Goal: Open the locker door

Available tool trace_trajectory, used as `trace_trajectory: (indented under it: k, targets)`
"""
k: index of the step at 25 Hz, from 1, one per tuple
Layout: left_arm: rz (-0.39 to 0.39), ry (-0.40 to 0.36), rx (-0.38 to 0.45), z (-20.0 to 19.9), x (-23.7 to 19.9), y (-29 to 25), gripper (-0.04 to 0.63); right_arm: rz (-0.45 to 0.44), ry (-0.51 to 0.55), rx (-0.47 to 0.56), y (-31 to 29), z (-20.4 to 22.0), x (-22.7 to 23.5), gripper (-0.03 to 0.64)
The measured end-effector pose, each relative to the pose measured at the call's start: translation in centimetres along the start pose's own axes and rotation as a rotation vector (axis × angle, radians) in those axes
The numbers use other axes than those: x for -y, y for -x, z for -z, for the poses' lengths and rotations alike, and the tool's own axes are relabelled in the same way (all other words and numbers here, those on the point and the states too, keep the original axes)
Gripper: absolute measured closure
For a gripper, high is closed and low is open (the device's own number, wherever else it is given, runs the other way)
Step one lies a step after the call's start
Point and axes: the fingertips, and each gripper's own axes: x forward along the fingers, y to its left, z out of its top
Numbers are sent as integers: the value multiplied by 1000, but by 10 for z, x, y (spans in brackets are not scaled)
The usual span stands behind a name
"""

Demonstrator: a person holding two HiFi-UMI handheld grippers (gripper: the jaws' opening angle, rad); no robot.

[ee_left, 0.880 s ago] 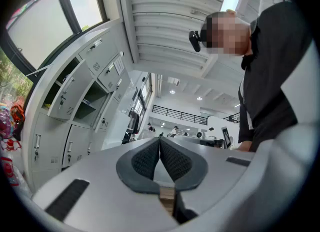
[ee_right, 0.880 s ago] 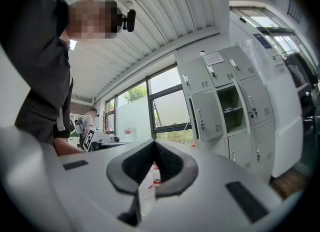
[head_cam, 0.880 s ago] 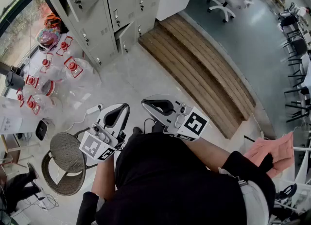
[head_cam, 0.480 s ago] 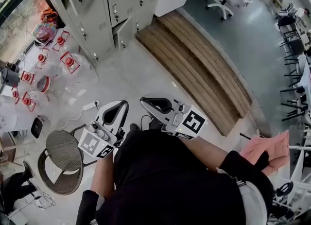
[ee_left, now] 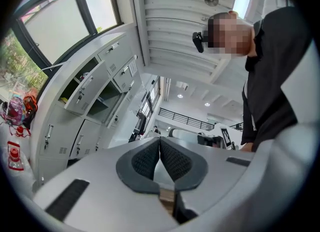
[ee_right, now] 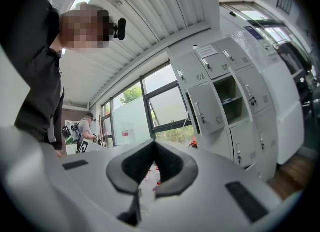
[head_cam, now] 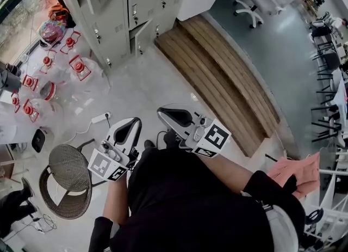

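A bank of grey lockers [head_cam: 125, 6] stands at the top of the head view, well beyond both grippers. One low door [head_cam: 145, 34] hangs ajar. In the left gripper view the lockers [ee_left: 60, 126] are at the left, with one upper door [ee_left: 82, 93] swung open. The right gripper view also shows an open door [ee_right: 205, 108] beside an open compartment [ee_right: 227, 93]. My left gripper [head_cam: 133, 121] and right gripper [head_cam: 162, 112] are held close to the person's body over the floor. Both are shut with nothing between the pads [ee_left: 170, 156].
A wooden step platform [head_cam: 217, 82] runs diagonally to the right of the lockers. A round wicker stool [head_cam: 68, 169] sits at the left, with clear bags of red items [head_cam: 54, 82] behind it and a power strip [head_cam: 100, 117] on the floor. Office chairs [head_cam: 250, 0] stand far right. Another person [ee_right: 87, 126] stands by the windows.
The head view has shifted slightly, so the lockers and floor slide a little. Both grippers stay shut in nearly the same place by the body.
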Motion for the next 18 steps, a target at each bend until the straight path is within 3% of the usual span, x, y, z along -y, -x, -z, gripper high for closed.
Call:
trace_trajectory:
  k: [6, 18]
  targets:
    - [-15, 9, -3, 3, -20, -15, 578, -26, -32, 3, -11, 6, 21, 606]
    - [-48, -80, -37, -31, -81, -115, 578, -84, -27, 88, -42, -37, 133, 604]
